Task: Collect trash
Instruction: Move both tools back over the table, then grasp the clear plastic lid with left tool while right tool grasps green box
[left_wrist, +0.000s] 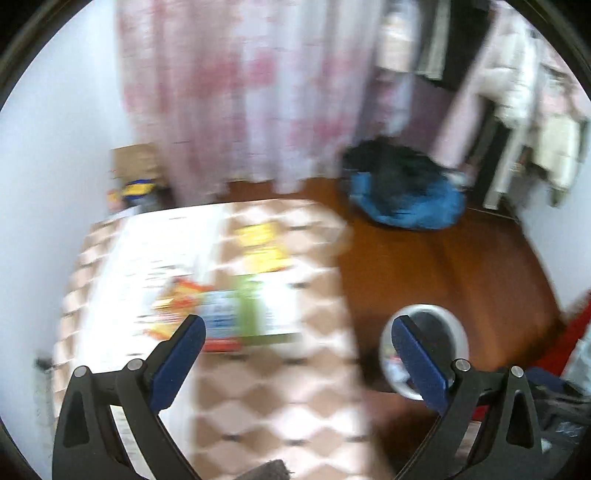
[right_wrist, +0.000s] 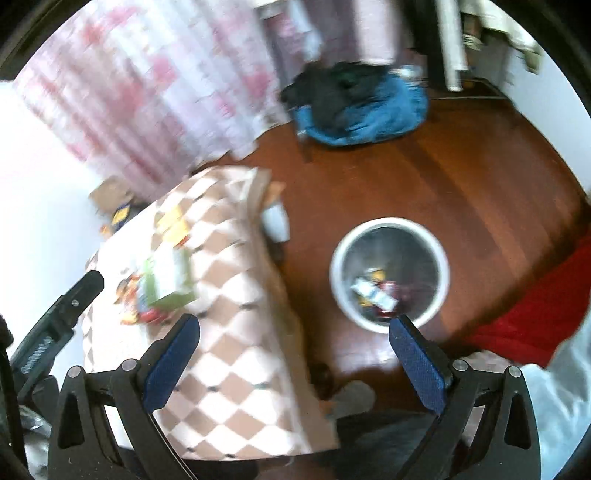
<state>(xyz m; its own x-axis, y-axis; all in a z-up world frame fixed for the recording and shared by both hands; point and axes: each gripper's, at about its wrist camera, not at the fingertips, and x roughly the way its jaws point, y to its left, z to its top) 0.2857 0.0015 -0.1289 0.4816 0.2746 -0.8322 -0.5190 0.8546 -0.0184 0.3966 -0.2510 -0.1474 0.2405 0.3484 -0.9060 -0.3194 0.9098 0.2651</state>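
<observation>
Both frames are blurring with motion, so detail is limited. The left gripper (left_wrist: 297, 328) is hovering over the table (left_wrist: 280, 398) with its jaws spread wide and holding nothing. The right gripper (right_wrist: 293, 328) is likewise gaping and empty, positioned between the table edge and the bin (right_wrist: 389, 225) on the floor.

The trash (left_wrist: 225, 314) is lying on the table near the left gripper: what appear to be flat wrappers and a green-edged carton (right_wrist: 166, 280), overlapping one another. Some trash is already sitting in the bin.

These items are probably light, thin and crushable, with glossy faces that are likely slipping under a weak pinch. Take hold at a raised edge or corner, one item at a time, closing firmly across the thickness. The carton is likely stiffer; grip across its narrow side.
</observation>
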